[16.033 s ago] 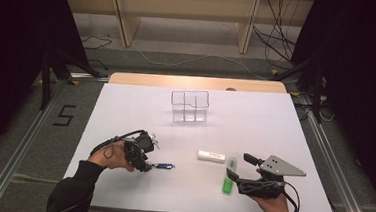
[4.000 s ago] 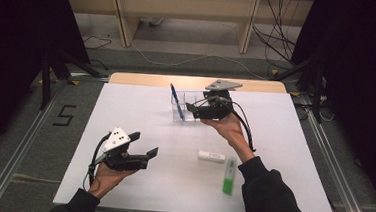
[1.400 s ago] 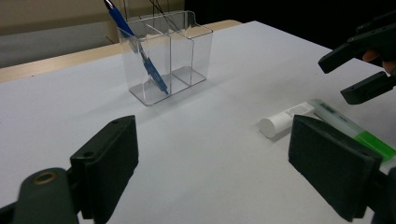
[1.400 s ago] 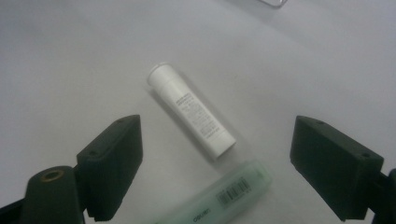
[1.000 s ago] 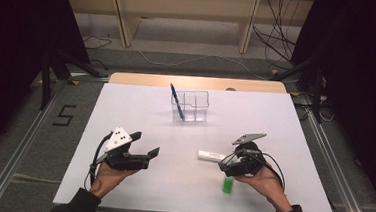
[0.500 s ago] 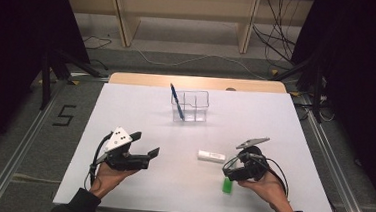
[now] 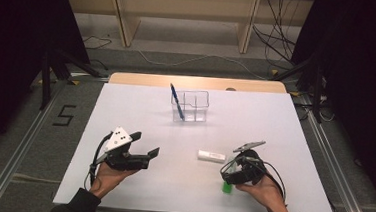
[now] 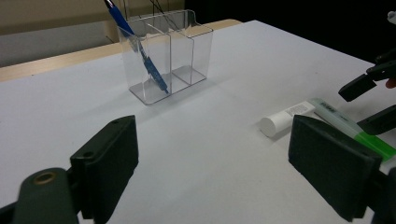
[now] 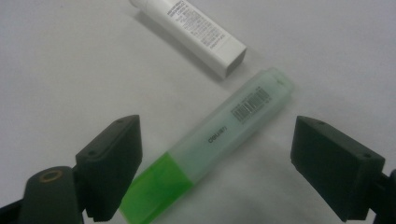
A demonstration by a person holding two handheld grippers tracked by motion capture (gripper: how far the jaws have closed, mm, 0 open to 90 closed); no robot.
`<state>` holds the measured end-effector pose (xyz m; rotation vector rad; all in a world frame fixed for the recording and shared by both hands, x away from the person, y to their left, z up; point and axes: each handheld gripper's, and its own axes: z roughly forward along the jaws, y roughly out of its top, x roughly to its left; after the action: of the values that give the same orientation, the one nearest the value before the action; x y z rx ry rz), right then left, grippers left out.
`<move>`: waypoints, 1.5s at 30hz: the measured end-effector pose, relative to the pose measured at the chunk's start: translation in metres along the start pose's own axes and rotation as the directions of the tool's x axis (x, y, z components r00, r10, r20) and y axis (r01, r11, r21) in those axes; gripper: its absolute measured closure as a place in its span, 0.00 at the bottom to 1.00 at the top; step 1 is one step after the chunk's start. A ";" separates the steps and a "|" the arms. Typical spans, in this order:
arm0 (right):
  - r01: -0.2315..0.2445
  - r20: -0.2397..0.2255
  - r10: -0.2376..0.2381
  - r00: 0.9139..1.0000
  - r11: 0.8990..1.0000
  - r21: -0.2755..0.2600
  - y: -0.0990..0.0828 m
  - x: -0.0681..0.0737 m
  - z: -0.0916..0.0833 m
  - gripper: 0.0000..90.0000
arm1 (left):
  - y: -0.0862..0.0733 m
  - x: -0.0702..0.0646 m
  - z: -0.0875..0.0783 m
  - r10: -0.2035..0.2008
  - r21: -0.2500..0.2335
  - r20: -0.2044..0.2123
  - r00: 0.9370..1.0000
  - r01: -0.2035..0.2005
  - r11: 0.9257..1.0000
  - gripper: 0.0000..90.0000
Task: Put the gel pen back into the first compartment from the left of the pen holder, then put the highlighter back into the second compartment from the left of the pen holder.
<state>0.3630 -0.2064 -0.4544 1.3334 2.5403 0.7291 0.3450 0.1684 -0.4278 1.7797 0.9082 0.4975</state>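
Note:
A green highlighter [image 9: 210, 144] with a frosted cap lies flat on the white table [image 7: 140, 107]. My right gripper [image 9: 215, 158] hovers over it, open, one jaw on each side and neither touching. From above, the right gripper [image 7: 227, 175] covers most of the highlighter [image 7: 227, 187]. A white tube [image 7: 211, 156] lies just beyond it. My left gripper [image 7: 146, 143] rests open and empty at the front left. A clear organizer [image 7: 190, 106] at the back holds a blue pen [image 7: 177, 101] leaning in its left compartment.
In the left gripper view, the organizer [image 8: 168, 51], the white tube [image 8: 285, 119] and the highlighter [image 8: 355, 133] lie ahead, with the other gripper's jaws [image 8: 369, 100] at the right edge. Wooden shelving [image 7: 182, 15] and cables stand beyond the table's far edge.
The right gripper has come from the organizer to the front right and settled lower over the highlighter. The pen now stands in the organizer. The left gripper has stayed still.

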 end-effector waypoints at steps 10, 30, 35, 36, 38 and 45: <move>-0.010 0.021 0.009 1.000 1.000 0.017 -0.001 0.004 0.003 0.21 | 0.000 -0.001 0.000 0.002 -0.001 0.000 1.000 -0.002 1.000 0.17; -0.044 0.028 0.043 0.999 0.998 0.042 -0.005 0.009 0.003 0.24 | 0.000 -0.001 0.000 0.014 -0.001 0.001 1.000 -0.014 1.000 0.17; -0.047 0.023 0.045 0.999 0.997 0.054 -0.006 0.013 0.003 0.24 | 0.000 -0.001 -0.001 0.016 -0.001 0.001 1.000 -0.016 1.000 0.17; -0.045 0.021 0.044 0.999 0.998 0.054 -0.006 0.013 0.004 0.25 | 0.000 -0.001 -0.001 0.018 -0.003 0.001 1.000 -0.018 1.000 0.17; -0.048 0.024 0.046 0.999 0.997 0.062 -0.006 0.015 0.005 0.25 | 0.000 -0.002 -0.001 0.015 -0.004 0.001 1.000 -0.015 1.000 0.17; -0.040 0.040 0.036 0.999 0.996 0.082 -0.005 0.017 0.009 0.27 | 0.000 -0.002 0.000 0.016 -0.003 0.002 1.000 -0.016 1.000 0.17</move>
<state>0.3529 -0.1920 -0.4636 1.4110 2.5470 0.6053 0.3435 0.1673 -0.4275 1.7856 0.8926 0.5069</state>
